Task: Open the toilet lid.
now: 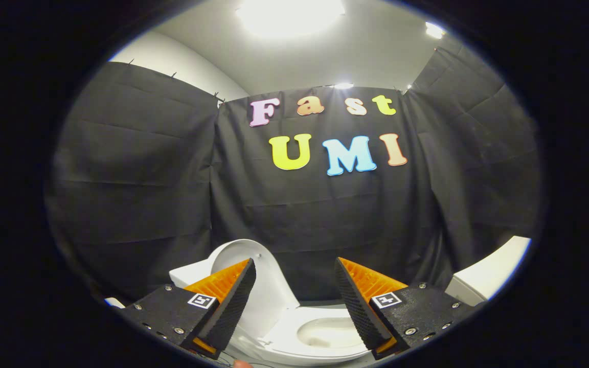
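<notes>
Two fingers of the gripper stood well apart, with nothing between them but open air. Beyond and below them sat the toilet, its bowl showing in the gap between the jaws and partly behind the right finger. The toilet lid was already raised: it stood near upright behind the left finger's tip, tilted a little back toward the tank, whose pale top showed just past that finger. The seat ring lay down around the bowl, its glossy rim catching the ceiling light.

Judged from how things lay, the lid's opening looked done or nearly so, and the gripper hung clear of it, touching neither lid nor seat.

The lid looked like hard moulded plastic: stiff, fairly light, and smooth enough to slip under a loose pinch. It would swing on its rear hinge rather than lift free, so any push ought to follow that arc. The best place to take it was probably the free front edge, farthest from the hinge, where little force is needed. Its thin rim suits a two-finger pinch, or one finger hooked under it. Let go short of upright, it could fall shut with a bang.

A pale curved fixture stood beyond the right finger, well apart from the toilet.
</notes>
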### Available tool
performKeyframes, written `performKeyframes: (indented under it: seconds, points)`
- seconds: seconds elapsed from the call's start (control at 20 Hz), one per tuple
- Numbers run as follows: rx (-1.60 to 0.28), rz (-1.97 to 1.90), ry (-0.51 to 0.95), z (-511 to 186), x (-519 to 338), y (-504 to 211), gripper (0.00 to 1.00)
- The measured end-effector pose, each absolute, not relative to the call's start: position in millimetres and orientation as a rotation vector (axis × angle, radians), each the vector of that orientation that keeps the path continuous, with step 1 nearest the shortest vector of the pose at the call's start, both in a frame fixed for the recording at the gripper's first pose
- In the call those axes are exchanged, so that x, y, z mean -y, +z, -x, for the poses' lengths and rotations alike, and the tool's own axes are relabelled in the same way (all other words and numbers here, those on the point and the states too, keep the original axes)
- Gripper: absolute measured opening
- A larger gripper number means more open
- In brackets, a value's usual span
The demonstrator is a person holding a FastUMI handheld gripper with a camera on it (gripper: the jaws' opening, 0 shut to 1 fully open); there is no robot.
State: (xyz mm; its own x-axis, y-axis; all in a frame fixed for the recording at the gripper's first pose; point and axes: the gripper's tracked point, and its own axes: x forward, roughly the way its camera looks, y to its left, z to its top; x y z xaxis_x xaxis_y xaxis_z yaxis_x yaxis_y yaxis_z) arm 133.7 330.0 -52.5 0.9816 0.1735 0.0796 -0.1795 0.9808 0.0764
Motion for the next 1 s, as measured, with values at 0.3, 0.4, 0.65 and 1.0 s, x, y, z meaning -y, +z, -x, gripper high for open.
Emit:
performKeyframes:
  seconds: [0.3, 0.4, 0.65, 1.0]
  points:
    - [0.106, -0.039, 0.121, -135, -290, -43, 0.95]
    - [0.120, -0.027, 0.108, -134, -280, -40, 0.95]
    - [0.163, -0.017, 0.103, -134, -269, -32, 0.94]
    - [0.107, -0.054, 0.125, -119, -265, -53, 0.95]
